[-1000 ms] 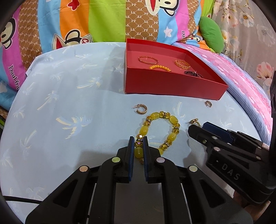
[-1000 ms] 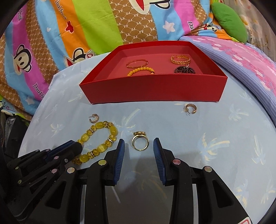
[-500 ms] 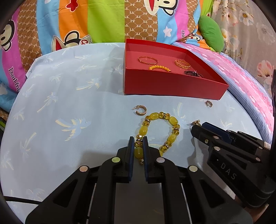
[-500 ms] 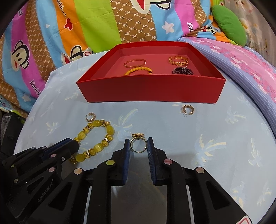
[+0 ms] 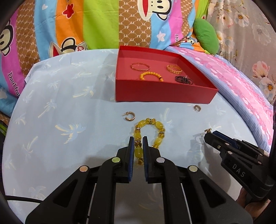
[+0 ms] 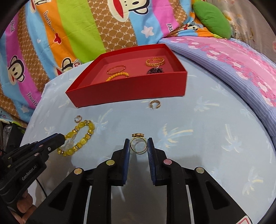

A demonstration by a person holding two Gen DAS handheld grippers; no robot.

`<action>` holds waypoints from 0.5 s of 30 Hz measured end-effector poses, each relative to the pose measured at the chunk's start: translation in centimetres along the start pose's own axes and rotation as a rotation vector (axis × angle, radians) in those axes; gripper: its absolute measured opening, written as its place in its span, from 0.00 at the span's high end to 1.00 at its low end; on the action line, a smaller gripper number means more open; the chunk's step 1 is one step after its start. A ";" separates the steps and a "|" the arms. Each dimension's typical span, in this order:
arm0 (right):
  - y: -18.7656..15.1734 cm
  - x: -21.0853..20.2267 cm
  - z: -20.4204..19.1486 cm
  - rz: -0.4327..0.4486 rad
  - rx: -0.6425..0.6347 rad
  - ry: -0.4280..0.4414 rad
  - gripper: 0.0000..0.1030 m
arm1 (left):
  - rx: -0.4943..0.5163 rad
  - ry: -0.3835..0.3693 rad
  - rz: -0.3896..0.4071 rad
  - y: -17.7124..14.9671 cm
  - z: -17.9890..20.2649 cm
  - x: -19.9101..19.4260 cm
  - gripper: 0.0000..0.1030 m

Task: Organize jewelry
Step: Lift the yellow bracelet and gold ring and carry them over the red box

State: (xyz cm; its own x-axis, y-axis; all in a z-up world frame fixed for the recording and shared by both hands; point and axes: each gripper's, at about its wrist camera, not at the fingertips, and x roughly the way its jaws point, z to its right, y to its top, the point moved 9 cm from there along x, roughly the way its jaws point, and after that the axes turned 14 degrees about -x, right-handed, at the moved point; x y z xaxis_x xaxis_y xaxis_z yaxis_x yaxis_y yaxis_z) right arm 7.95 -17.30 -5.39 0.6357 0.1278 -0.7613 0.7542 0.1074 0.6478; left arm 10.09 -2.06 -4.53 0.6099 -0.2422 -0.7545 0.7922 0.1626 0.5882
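Note:
My left gripper is shut on a yellow bead bracelet, and the rest of the loop trails on the blue cloth ahead of the fingers. The right wrist view shows that bracelet running from the left gripper at the lower left. My right gripper is shut on a gold ring, held upright between the blue pads with its flat head on top. A red box lies beyond, holding several bracelets.
One hoop earring lies just before the box's front wall; a smaller one sits beside the yellow bracelet. The right gripper juts in at the left wrist view's right side. Bright bedding and a green cushion ring the cloth.
The right gripper's jaws closed onto the gold ring, then it moved off to the right with the ring. The left gripper kept its hold on the yellow bracelet and stayed put.

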 end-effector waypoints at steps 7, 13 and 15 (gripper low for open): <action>0.2 -1.7 1.4 0.030 0.022 -0.011 0.81 | 0.021 -0.026 0.018 1.0 1.6 -1.8 0.91; 1.4 -3.1 2.1 0.061 0.020 -0.017 0.81 | 0.062 -0.051 0.051 2.7 3.6 -3.4 0.91; 2.1 -3.4 2.4 0.072 0.020 -0.015 0.81 | 0.078 -0.058 0.063 3.4 4.3 -3.9 0.91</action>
State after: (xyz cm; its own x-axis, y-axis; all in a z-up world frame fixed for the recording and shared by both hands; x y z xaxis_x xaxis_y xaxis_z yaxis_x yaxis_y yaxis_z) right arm 7.78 -19.91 -1.54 0.6906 0.1192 -0.7133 0.7095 0.0791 0.7002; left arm 10.37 -4.63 1.63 0.6547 -0.2892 -0.6984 0.7469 0.1052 0.6566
